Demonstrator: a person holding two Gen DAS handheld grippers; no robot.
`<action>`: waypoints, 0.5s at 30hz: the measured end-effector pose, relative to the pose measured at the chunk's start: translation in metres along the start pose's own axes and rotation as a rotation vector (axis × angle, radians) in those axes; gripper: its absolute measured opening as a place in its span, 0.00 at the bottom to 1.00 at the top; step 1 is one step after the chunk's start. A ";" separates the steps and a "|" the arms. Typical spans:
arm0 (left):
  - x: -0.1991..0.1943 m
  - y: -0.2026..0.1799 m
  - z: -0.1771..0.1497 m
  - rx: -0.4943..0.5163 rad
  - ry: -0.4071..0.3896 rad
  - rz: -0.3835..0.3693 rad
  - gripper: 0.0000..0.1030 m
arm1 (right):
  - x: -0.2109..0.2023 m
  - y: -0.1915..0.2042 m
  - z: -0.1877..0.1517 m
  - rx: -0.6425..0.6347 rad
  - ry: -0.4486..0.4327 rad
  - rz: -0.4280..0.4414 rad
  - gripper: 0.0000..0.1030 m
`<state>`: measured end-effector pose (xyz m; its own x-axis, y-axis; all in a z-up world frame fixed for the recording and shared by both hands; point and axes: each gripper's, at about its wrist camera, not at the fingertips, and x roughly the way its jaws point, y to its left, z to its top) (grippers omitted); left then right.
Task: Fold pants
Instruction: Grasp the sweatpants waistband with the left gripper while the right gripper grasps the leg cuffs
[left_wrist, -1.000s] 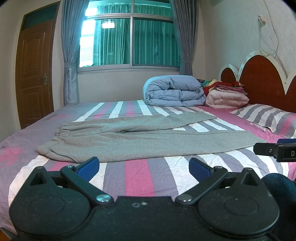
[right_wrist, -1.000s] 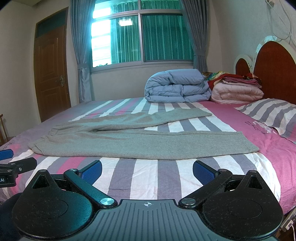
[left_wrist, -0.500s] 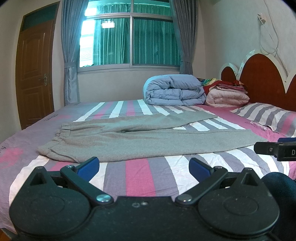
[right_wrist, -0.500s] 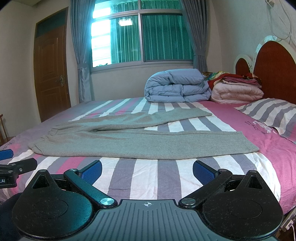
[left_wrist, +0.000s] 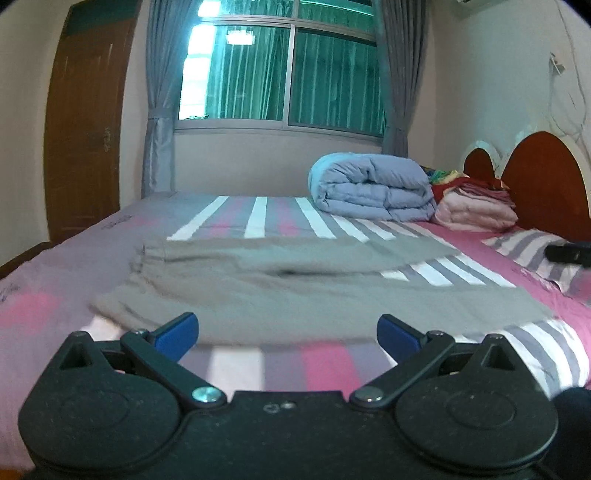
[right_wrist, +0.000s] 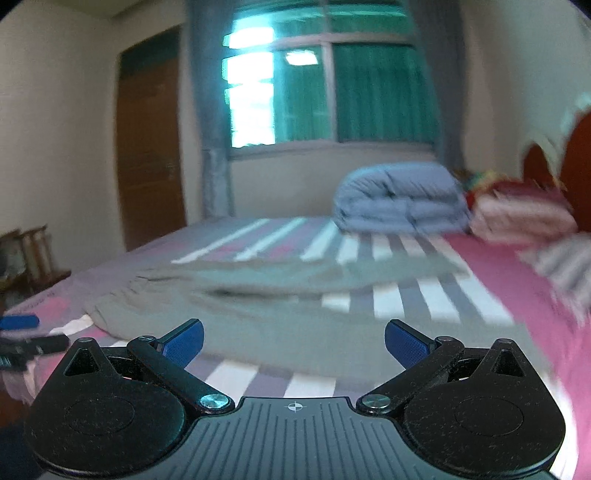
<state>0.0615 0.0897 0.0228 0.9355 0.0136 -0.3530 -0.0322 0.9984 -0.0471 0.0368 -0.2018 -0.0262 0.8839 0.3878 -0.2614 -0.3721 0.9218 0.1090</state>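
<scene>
Now that both claws have moved in closer, the left claw (left_wrist: 288, 330) and right claw (right_wrist: 293, 341) are wide open and hold nothing, right by the pants (left_wrist: 314, 291) lying flat on the bed (left_wrist: 332, 365), so grabbing comes next

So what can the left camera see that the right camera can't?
Only the left wrist view shows the wall cable. Only the right wrist view shows wooden furniture by the door. Both show the grey pants spread flat on the striped bed, the blue quilt, and open, empty grippers: left gripper, right gripper.
</scene>
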 end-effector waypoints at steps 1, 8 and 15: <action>0.010 0.013 0.009 0.014 0.007 0.009 0.94 | 0.008 -0.006 0.013 -0.023 -0.007 0.018 1.00; 0.119 0.127 0.070 0.076 0.119 0.142 0.94 | 0.107 -0.036 0.105 -0.097 -0.053 0.116 1.00; 0.262 0.230 0.088 0.042 0.230 0.092 0.70 | 0.290 -0.037 0.128 -0.104 0.110 0.176 1.00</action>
<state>0.3301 0.3279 0.0019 0.8242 0.0961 -0.5580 -0.0943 0.9950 0.0320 0.3432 -0.1237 0.0162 0.7688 0.5348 -0.3507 -0.5500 0.8327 0.0640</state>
